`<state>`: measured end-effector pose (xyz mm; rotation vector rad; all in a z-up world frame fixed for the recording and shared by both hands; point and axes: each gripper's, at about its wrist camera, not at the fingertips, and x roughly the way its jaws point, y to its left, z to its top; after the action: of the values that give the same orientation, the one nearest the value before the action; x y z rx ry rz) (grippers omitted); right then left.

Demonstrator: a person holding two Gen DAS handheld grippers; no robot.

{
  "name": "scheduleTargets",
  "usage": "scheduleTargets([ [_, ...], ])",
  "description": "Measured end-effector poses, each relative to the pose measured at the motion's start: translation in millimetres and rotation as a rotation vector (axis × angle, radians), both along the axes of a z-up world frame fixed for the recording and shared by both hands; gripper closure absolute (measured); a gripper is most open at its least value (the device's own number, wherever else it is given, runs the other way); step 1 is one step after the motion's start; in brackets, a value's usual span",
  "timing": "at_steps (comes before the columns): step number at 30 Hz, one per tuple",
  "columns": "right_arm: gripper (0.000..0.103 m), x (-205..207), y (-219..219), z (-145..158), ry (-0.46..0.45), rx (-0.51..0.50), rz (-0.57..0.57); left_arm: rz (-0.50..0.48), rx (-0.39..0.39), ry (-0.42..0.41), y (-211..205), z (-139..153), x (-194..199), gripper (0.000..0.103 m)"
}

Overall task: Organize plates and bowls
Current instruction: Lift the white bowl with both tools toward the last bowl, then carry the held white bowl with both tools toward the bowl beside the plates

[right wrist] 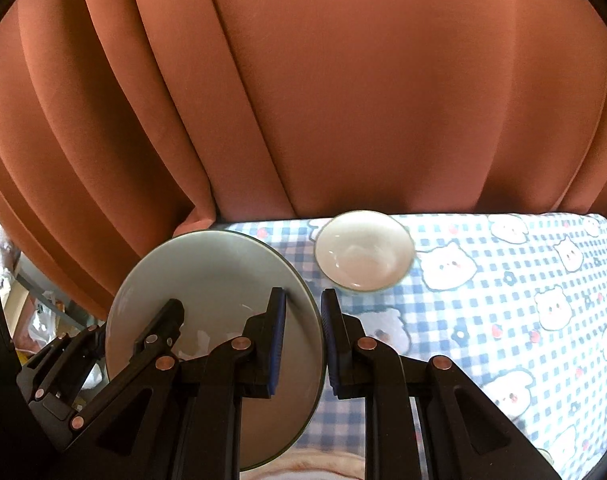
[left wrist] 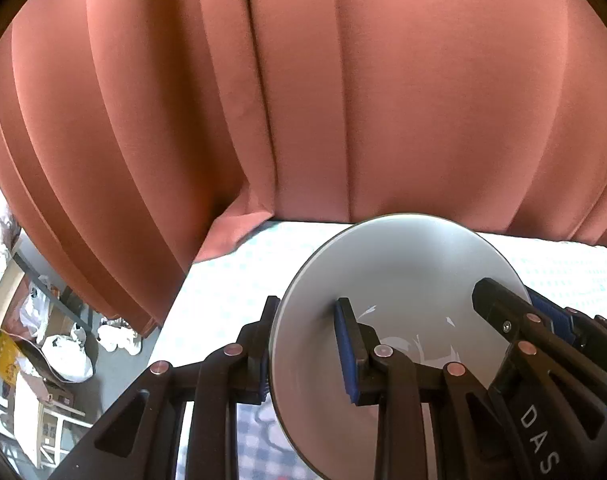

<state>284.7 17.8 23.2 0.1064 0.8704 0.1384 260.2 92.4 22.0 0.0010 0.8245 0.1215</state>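
A grey-green plate is held in the air above the table by both grippers, one on each side of its rim. My left gripper is shut on the plate's left rim, with one blue pad on top and the other underneath. My right gripper is shut on the right rim of the same plate. Each gripper also shows in the other's view: the right gripper and the left gripper. A white bowl with a dark rim stands upright on the table beyond the plate, apart from it.
A blue-checked tablecloth with white bear prints covers the table. Orange curtains hang right behind its far edge. Past the table's left edge lies a floor with bags and clutter.
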Motion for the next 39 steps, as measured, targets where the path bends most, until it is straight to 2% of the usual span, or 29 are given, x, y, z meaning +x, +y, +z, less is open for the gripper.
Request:
scheduleTargets([
  [16, 0.081, -71.4, -97.8, 28.0, -0.074, 0.023, 0.003, -0.025, 0.034, -0.068, -100.2, 21.8, -65.5, 0.077],
  [25, 0.081, -97.9, -156.4, 31.4, -0.072, 0.046, -0.003, -0.051, -0.001, -0.068, -141.9, 20.4, -87.2, 0.077],
  [30, 0.081, -121.0, -190.4, 35.5, -0.070, 0.032, -0.001, -0.071, -0.017, -0.053, -162.7, 14.0, -100.0, 0.077],
  [39, 0.081, -145.5, -228.9, 15.1, -0.021, 0.015, -0.029, -0.101, -0.024, 0.005, -199.8, -8.5, -124.7, 0.077],
])
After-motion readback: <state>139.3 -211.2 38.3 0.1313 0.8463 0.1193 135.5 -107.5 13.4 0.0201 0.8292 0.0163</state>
